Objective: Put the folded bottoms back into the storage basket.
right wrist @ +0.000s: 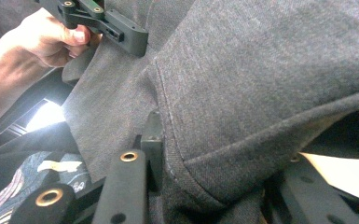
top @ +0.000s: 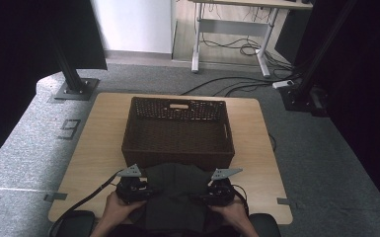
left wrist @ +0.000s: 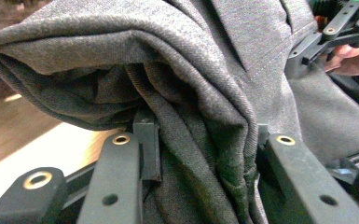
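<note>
A dark grey folded garment (top: pixel 175 192) lies at the near edge of the wooden table (top: pixel 98 138), just in front of a brown wicker basket (top: pixel 177 158). My left gripper (top: pixel 145 190) holds its left side and my right gripper (top: pixel 205 197) its right side. In the left gripper view the jaws (left wrist: pixel 200 135) pinch a thick bunch of the grey cloth (left wrist: pixel 205 60), which hangs over them in folds. The right gripper view shows my jaws (right wrist: pixel 219 144) shut on a hemmed edge of the cloth (right wrist: pixel 270 79). The part of the garment nearest the person is hidden by the hands.
The basket looks empty and fills the middle of the table. Bare wood (top: pixel 261 148) lies on both sides of it. Black frame posts (top: pixel 71 74) stand on the carpet beyond the far corners. A white desk (top: pixel 232 29) and loose cables (top: pixel 237 86) sit farther back.
</note>
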Motion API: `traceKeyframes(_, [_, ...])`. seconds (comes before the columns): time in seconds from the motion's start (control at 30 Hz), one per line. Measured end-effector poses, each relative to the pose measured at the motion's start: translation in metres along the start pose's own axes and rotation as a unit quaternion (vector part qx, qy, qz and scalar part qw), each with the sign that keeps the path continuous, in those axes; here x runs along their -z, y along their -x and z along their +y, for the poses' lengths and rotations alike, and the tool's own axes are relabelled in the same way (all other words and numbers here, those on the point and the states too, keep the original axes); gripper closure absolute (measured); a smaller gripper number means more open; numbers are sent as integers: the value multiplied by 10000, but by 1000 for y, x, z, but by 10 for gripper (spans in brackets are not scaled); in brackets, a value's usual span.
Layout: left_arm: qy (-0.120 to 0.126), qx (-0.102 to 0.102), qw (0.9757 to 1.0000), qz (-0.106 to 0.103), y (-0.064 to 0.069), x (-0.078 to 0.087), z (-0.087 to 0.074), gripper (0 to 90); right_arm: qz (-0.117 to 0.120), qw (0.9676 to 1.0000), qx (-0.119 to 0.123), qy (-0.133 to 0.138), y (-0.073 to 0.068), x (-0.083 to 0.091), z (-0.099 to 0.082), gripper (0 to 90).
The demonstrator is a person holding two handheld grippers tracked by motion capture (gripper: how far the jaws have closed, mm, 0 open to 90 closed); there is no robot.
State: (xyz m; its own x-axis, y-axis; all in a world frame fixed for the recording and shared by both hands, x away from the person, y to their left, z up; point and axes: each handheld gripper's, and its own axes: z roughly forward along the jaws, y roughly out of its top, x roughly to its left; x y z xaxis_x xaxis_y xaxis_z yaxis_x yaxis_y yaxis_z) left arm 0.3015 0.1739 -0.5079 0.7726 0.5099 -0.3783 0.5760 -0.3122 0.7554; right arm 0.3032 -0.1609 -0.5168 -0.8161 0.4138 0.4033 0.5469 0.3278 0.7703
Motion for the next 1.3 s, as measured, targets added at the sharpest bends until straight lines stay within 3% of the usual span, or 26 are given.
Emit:
traceKeyframes(0.33, [315,-177,9993,-119,5,16,14,633,-115,9991,327,228,-8,10,17,625])
traceKeyframes(0.73, [597,-525,9968,-125,17,33,40,635,-285,9961,677,496,-21,26,39,631])
traceKeyframes(1.17, [863,-817,9929,-65,24,53,82,634,-459,9914,983,726,-30,49,79,631])
traceKeyframes(1.3, [931,-818,9923,-41,21,57,98,634,-536,9906,982,787,-27,54,95,631])
